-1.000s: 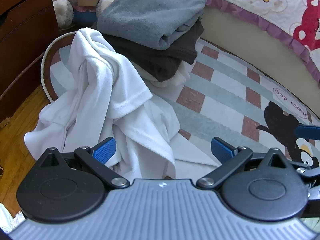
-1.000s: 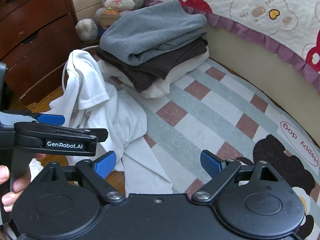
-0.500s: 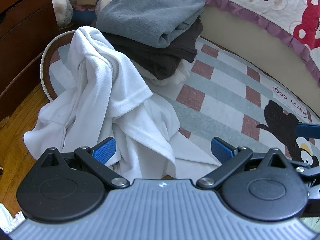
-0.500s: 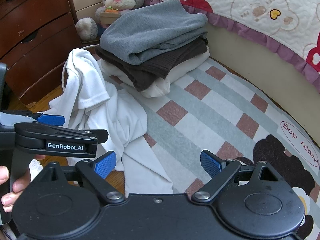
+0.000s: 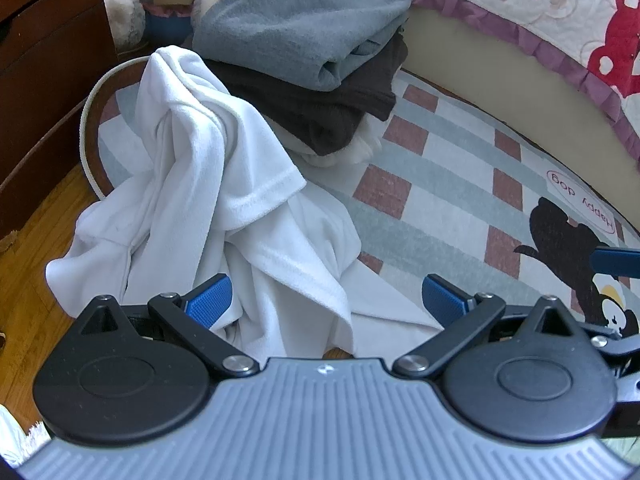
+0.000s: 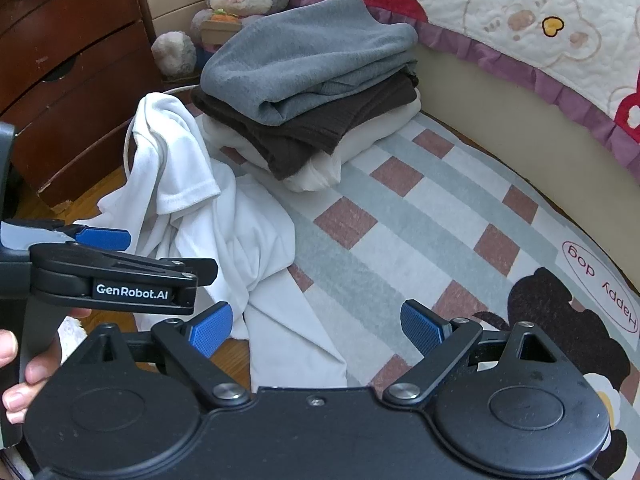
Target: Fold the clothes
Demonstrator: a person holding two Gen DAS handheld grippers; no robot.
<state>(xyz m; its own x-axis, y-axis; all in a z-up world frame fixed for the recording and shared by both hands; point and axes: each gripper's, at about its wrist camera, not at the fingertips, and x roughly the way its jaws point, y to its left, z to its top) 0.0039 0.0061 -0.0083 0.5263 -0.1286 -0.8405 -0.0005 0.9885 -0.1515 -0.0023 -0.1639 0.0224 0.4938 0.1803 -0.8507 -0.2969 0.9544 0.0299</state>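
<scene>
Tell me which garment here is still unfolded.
The white shirt, lying crumpled at the rug's edge nearest both open grippers. The grey top, dark brown garment and cream one sit neatly folded in a stack behind it.

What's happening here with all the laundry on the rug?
A person is folding clothes with a handheld gripper in each hand. Three folded pieces already sit stacked: a grey top on a dark brown one on a white one. A crumpled white T-shirt lies unfolded on the checked rug. The left gripper and the right gripper are both open, holding nothing.
</scene>
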